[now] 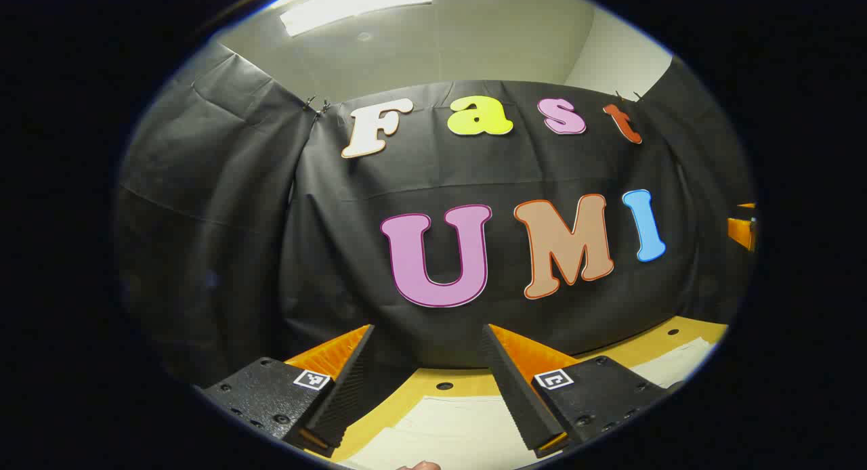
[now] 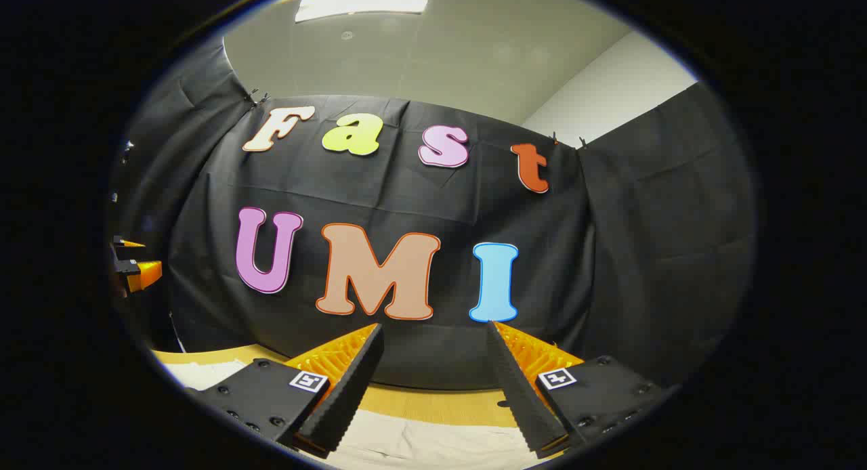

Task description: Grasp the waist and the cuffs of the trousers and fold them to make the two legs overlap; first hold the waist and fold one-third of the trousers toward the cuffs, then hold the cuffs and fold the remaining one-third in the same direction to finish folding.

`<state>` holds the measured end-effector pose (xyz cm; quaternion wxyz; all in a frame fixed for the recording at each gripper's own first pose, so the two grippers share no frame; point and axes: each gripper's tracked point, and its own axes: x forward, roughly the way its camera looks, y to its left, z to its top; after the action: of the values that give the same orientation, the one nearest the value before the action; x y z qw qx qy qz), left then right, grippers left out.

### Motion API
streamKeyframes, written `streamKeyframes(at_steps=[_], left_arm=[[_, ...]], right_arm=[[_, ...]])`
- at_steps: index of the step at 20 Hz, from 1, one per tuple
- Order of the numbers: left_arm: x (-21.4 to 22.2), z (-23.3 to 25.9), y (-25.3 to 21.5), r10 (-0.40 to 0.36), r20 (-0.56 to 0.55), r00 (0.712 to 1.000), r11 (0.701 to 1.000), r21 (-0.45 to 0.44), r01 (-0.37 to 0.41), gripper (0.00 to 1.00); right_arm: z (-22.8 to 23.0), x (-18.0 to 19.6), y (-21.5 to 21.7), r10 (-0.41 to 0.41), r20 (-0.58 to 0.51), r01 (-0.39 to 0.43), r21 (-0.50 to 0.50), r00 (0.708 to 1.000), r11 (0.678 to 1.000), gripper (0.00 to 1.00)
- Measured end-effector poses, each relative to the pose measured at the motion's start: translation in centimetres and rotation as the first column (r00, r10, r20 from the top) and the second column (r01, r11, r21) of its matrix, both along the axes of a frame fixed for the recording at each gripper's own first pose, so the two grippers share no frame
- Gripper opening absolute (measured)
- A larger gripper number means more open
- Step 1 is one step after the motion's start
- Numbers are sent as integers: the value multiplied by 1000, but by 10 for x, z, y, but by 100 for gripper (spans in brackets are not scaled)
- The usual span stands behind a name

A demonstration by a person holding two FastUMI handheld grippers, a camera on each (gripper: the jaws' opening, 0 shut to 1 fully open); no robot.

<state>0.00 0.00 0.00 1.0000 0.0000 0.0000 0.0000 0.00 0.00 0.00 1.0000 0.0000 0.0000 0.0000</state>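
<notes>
Hovering spread and empty, left gripper (image 1: 428,351) and right gripper (image 2: 433,348) point above the trousers (image 1: 447,433) lying below them.

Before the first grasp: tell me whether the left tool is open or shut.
Open: the left tool shows a wide gap between its fingers, nothing held.

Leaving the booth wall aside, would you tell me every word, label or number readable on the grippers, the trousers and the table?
No words or numbers can be read.
On the left gripper: square marker tags on both fingers, black-and-white patterns, not text.
On the right gripper: the same kind of tags, also patterns.
On the trousers and the table: no print visible.
</notes>
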Motion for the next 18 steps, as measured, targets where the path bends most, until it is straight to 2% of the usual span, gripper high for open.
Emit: streamKeyframes(at_steps=[13, 16, 17, 18], left_arm=[[-5, -13, 12, 18, -20, 1000, 1000, 19, -18, 93], [-5, -20, 19, 34, -19, 999, 998, 56, -33, 93], [-6, -23, 18, 30, -20, 999, 997, 71, -28, 97], [-8, -28, 18, 21, -25, 999, 996, 87, -19, 96]], right_arm=[[-11, 1, -7, -24, -11, 24, 12, 1000, 1000, 97], [-15, 2, -5, -26, -16, 26, 9, 1000, 1000, 97], [-16, 2, -4, -25, -20, 25, 8, 999, 1000, 96], [-18, 4, -2, -25, -21, 25, 7, 999, 1000, 96]])
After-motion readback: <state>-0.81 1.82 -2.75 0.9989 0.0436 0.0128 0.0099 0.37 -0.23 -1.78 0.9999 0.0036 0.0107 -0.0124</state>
